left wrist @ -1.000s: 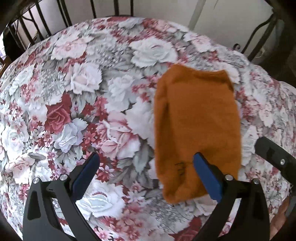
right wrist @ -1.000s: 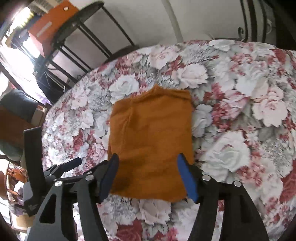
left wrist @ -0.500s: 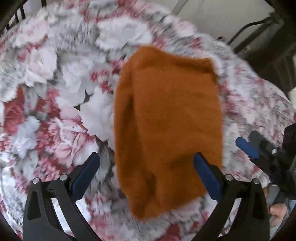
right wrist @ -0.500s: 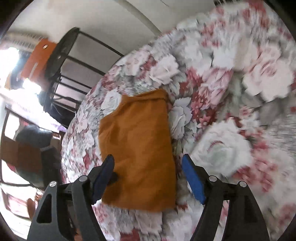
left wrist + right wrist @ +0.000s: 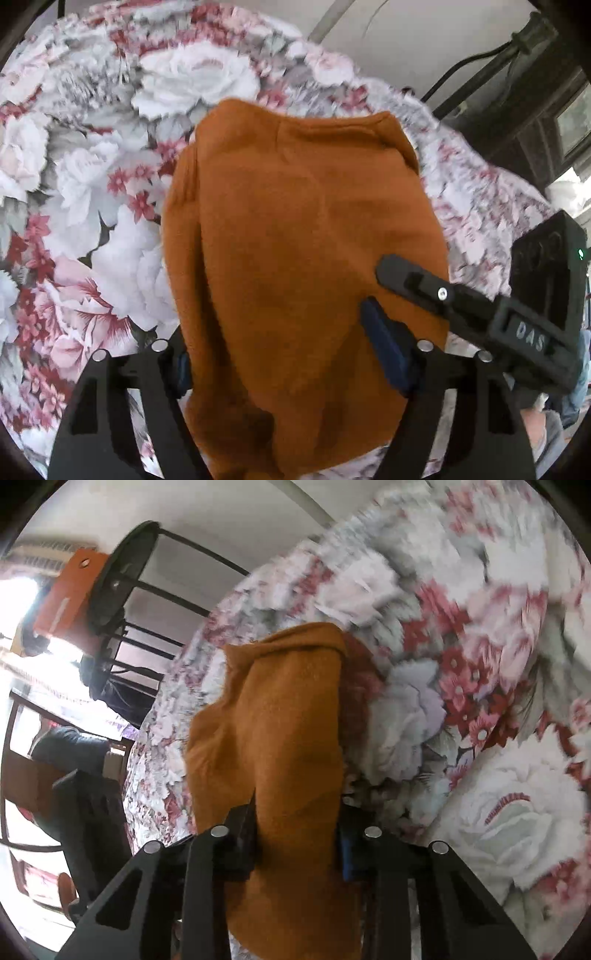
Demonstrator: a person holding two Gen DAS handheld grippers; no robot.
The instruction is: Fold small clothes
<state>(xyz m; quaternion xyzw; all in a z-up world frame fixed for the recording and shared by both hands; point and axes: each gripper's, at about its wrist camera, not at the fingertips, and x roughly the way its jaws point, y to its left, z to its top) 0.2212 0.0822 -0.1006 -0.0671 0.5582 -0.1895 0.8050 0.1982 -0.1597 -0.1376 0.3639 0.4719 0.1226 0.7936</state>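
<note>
Left wrist view: the orange garment (image 5: pixel 295 258) lies flat on the floral tablecloth (image 5: pixel 92 221), and the left gripper (image 5: pixel 280 354) straddles its near end, jaws closing but not pinching yet as far as I can see. The right gripper (image 5: pixel 417 280) pokes in from the side; its body reads "DAS".

Right wrist view: blurry, but the right gripper (image 5: pixel 295 834) is closing, the garment (image 5: pixel 280 738) bunched up between the pads, probably already squeezed. Looks soft, fuzzy, light and floppy, so I'd pinch the near corners rather than mid-edge. No readable writing on the orange box (image 5: pixel 68 594).
</note>
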